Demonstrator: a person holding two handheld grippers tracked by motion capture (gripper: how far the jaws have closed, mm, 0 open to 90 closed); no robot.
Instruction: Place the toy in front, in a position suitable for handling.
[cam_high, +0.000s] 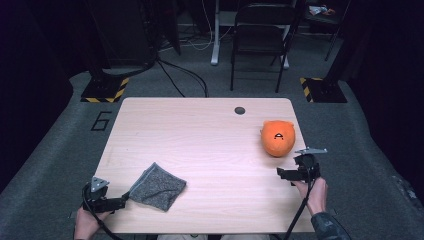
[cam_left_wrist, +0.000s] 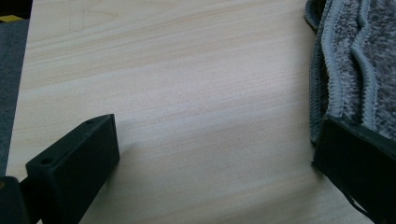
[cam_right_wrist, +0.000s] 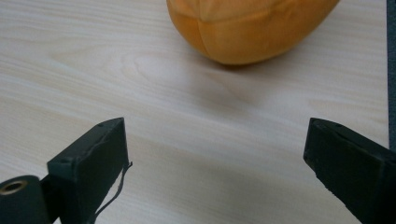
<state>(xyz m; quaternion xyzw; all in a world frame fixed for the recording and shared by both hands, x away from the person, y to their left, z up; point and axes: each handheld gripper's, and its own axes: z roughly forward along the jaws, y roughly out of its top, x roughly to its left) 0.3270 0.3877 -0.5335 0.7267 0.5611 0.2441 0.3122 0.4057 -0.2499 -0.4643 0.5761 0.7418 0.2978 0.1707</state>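
Grippers, high view: we hold the left gripper (cam_high: 122, 200) beside the folded grey cloth (cam_high: 159, 186), the right gripper (cam_high: 285, 172) near the orange plush toy (cam_high: 278, 138) on the wooden table (cam_high: 200, 135) | left gripper view: jaws wide, one touching the cloth (cam_left_wrist: 355, 60) edge | right gripper view: jaws wide and empty, the plush (cam_right_wrist: 247, 28) ahead.

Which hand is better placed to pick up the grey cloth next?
Left. The left gripper sits right at the corner of the grey cloth, jaws open, one jaw at its edge. The right gripper is across the table by the orange plush toy.
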